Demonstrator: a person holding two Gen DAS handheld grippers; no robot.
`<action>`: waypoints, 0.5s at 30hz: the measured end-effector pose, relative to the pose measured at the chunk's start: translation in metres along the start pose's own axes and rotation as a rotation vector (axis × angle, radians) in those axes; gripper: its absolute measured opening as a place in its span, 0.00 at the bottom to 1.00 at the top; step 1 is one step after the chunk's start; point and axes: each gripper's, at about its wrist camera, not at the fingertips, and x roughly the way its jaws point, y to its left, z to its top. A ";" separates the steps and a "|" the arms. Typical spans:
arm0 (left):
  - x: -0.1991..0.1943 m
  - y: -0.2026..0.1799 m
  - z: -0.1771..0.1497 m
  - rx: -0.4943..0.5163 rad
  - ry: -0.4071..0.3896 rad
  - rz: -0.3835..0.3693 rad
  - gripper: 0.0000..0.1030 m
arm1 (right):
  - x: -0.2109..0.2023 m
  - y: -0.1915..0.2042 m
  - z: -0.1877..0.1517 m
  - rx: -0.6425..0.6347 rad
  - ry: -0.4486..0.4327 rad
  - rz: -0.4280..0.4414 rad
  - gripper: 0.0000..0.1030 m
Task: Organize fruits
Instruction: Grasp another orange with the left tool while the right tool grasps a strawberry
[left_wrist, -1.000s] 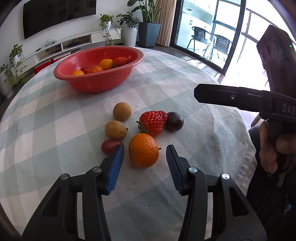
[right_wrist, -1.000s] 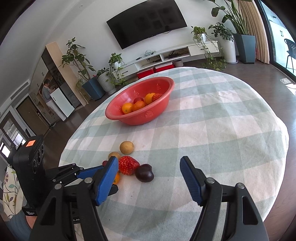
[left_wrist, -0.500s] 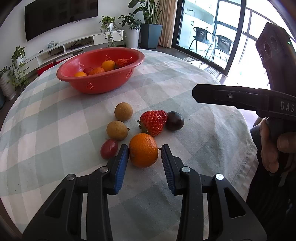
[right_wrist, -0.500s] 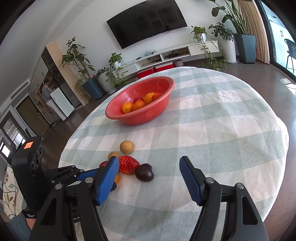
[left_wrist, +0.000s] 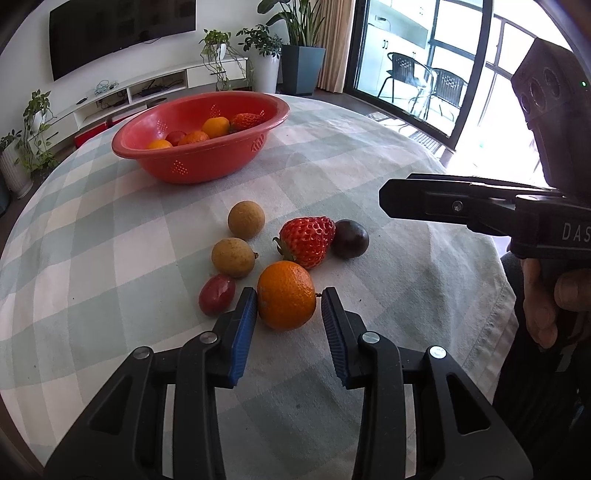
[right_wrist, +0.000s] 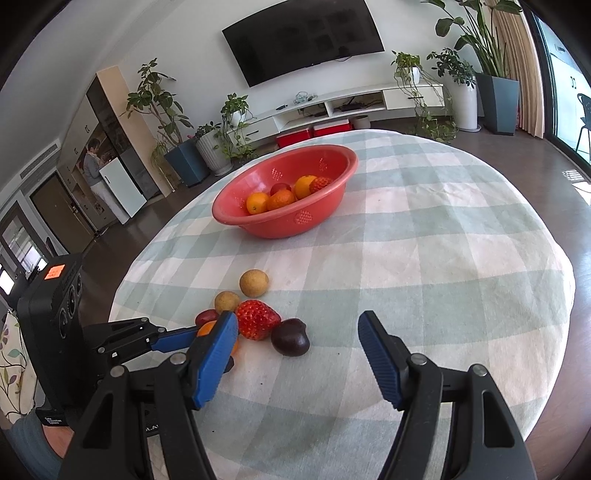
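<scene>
An orange (left_wrist: 286, 294) lies on the checked tablecloth between the blue pads of my left gripper (left_wrist: 288, 299). The left pad touches it and the right pad is at its stem; the orange rests on the cloth. Beside it lie a strawberry (left_wrist: 306, 240), a dark plum (left_wrist: 350, 239), two tan longans (left_wrist: 246, 219) (left_wrist: 233, 257) and a small red fruit (left_wrist: 217, 293). The red bowl (left_wrist: 207, 166) at the back holds oranges and a strawberry. My right gripper (right_wrist: 297, 334) is open and empty, above the cloth near the plum (right_wrist: 290, 336).
The round table's edge (left_wrist: 498, 258) curves close on the right, where the right gripper's body (left_wrist: 480, 210) and the person's hand hover. Behind the table are a TV stand, potted plants and a glass door.
My left gripper has closed from wide open around the orange until its pads are at the fruit. The right gripper has stayed open and nearly still.
</scene>
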 end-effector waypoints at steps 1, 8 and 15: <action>0.000 0.000 0.000 -0.002 -0.002 0.000 0.33 | 0.000 0.000 0.000 -0.004 0.001 0.000 0.68; -0.007 0.003 -0.005 -0.012 -0.011 -0.004 0.33 | 0.003 0.006 0.003 -0.065 0.019 -0.026 0.66; -0.019 0.007 -0.015 -0.040 -0.022 -0.015 0.32 | 0.016 0.030 0.013 -0.264 0.073 -0.015 0.66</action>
